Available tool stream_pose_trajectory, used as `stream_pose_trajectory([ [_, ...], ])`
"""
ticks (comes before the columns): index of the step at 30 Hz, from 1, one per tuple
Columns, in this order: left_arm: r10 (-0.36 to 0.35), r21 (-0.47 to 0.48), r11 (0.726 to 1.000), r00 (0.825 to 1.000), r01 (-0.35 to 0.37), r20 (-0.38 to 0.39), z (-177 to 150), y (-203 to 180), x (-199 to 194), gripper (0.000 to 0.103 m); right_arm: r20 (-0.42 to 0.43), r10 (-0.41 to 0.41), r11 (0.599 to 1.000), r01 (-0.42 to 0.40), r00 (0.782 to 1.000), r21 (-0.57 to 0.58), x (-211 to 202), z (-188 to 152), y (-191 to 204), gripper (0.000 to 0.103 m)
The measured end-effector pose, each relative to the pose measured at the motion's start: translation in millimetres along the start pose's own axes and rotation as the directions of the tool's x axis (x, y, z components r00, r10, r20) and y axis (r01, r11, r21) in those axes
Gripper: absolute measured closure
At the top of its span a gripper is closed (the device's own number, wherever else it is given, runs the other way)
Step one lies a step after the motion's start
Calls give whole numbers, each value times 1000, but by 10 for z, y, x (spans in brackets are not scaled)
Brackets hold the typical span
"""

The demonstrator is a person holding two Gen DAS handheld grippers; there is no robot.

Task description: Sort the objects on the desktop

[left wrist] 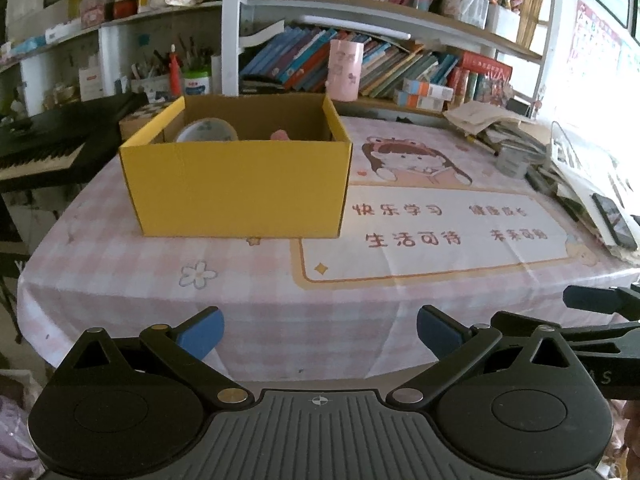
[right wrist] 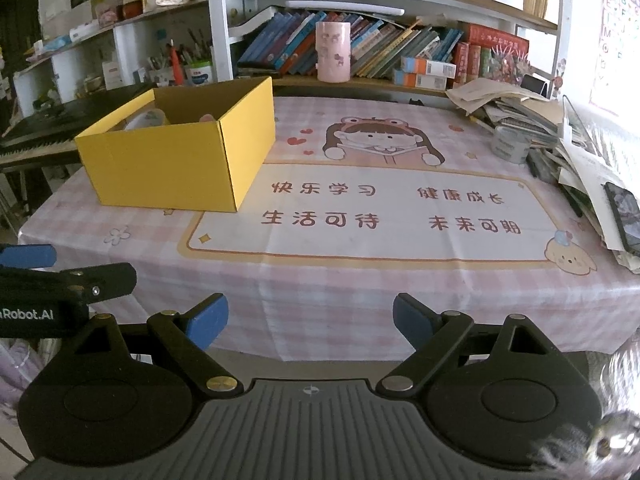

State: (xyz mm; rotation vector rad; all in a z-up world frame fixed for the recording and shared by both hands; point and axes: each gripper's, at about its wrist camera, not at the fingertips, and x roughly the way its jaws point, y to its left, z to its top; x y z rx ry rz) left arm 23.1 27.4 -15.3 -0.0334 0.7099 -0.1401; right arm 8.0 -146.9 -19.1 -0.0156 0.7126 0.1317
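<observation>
Since both your grippers hang back off the near edge of the tabletop (left wrist: 120,272), jaws spread wide and empty, you seem to be between steps, not mid-grasp. Your left gripper (left wrist: 320,332) faces the yellow box (left wrist: 236,188), which sits at the far left, probably as the bin for sorted things. Its view looks over the box wall to a tape roll (left wrist: 208,130) and a small pink item (left wrist: 280,135) already inside. Your right gripper (right wrist: 310,320) sees the box more from the side, its contents mostly hidden, but shows the grey roll (right wrist: 510,145) and paper pile (right wrist: 516,114) at the far right more clearly; those look like what remains.
</observation>
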Motion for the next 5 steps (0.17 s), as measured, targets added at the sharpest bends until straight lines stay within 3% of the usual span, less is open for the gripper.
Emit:
stream_pose_trajectory([
  [5,3,-6,1000,1000,-3,-6,30,-35,40,0,-3,0,1000,0,1000,0,17,10,-33,14],
])
